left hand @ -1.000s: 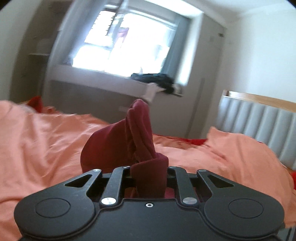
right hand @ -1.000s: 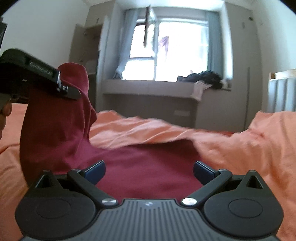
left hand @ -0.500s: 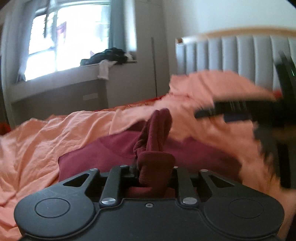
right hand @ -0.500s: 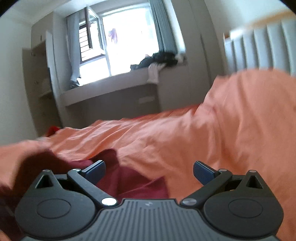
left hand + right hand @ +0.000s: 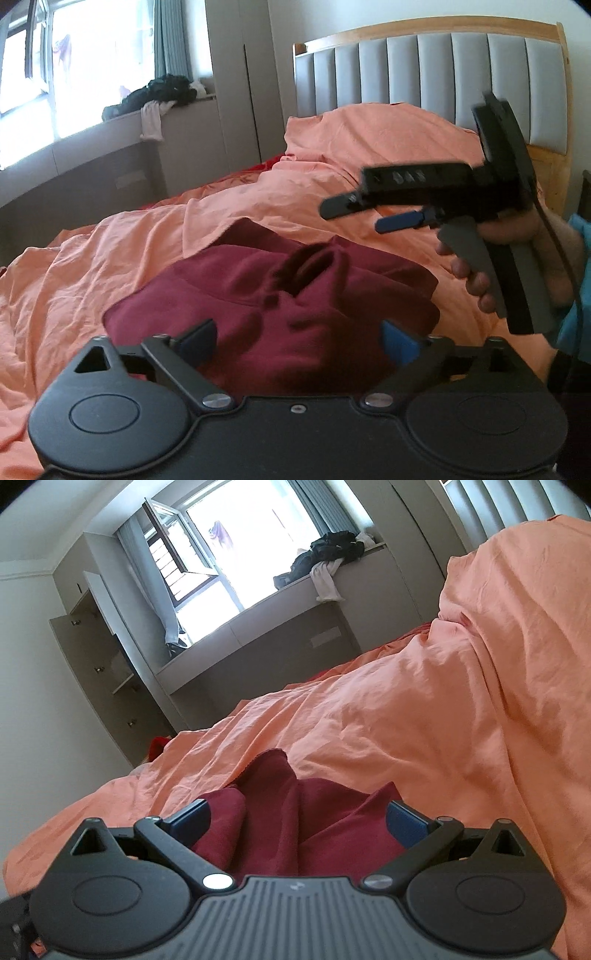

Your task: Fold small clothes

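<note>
Bedroom w/ a bed point(image 5: 92, 266) under a rumpled orange cover, grey headboard point(image 5: 424, 74) behind; the dark red garment point(image 5: 280, 314) lies bunched on the cover in front of both grippers. Left gripper point(image 5: 297, 338) has just sprung its jaws wide and dropped the bunch it pinched a sec ago, so nothing's pressed between the pads now. Right gripper point(image 5: 297, 818) is spread too, cloth between but not squeezed, so prob. one fold is laid and the lumpy top still needs flattening.

garment point(image 5: 280, 295) on bedsheet point(image 5: 92, 280)
</note>
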Tool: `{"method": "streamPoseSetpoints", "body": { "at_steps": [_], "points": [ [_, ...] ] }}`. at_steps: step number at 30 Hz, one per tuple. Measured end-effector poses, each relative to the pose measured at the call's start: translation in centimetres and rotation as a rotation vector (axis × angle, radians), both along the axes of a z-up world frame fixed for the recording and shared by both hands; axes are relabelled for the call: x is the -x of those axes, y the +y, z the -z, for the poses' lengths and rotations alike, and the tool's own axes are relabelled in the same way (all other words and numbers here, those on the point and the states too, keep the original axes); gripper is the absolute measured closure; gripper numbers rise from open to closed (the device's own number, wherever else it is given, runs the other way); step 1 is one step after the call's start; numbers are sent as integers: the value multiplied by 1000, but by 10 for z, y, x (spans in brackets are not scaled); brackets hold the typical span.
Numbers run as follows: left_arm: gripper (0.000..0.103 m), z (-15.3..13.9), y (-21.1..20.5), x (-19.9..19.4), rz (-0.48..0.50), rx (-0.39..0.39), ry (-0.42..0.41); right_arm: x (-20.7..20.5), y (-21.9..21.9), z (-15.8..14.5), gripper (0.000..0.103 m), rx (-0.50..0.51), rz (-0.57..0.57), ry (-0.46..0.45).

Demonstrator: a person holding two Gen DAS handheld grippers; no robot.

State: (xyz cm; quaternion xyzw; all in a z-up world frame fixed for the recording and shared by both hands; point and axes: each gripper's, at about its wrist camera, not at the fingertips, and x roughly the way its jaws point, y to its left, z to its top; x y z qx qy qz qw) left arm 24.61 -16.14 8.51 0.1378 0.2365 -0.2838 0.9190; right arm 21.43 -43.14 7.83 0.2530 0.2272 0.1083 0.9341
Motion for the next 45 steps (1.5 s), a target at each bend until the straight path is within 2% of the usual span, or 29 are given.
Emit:
{"method": "streamPoseSetpoints", "body": {
  "at_steps": [6,12,14,17,20,23,25,28,30,33,35,37,39,45],
  "points": [
    [1,-28,13,0,5,-36,-25,0,5,-1,0,-14,-26,-12],
    [1,-21,0,17,10,-71,-11,-5,3,-1,0,-103,-88,-19],
    [5,-17,-13,20,17,-107,-16,-12,4,1,0,-154,-153,-8],
    [8,-13,-30,27,40,-184,-71,-24,10,4,0,-218,-251,-5],
    [18,-6,-42,33,47,-273,-112,-37,17,8,0,-234,-284,7],
    [32,-1,-46,35,35,-316,-123,-52,21,14,2,-245,-283,22],
    [50,1,-44,33,11,-318,-123,-61,22,17,22,-259,-279,32],
    [67,3,-42,29,-20,-314,-104,-70,28,22,43,-261,-272,53],
    [73,3,-40,27,-28,-293,-93,-73,32,23,48,-246,-286,65],
    [84,1,-42,26,-35,-281,-93,-72,41,19,49,-197,-306,55],
    [87,-1,-46,27,-37,-287,-106,-72,47,16,53,-150,-318,66],
    [88,-4,-52,28,-35,-298,-126,-73,49,18,84,-126,-307,69],
    [89,-10,-56,28,-30,-307,-144,-73,46,17,93,-132,-291,55],
    [89,-25,-76,34,0,-265,-197,-56,28,-8,96,-135,-260,-102]
  ]
}}
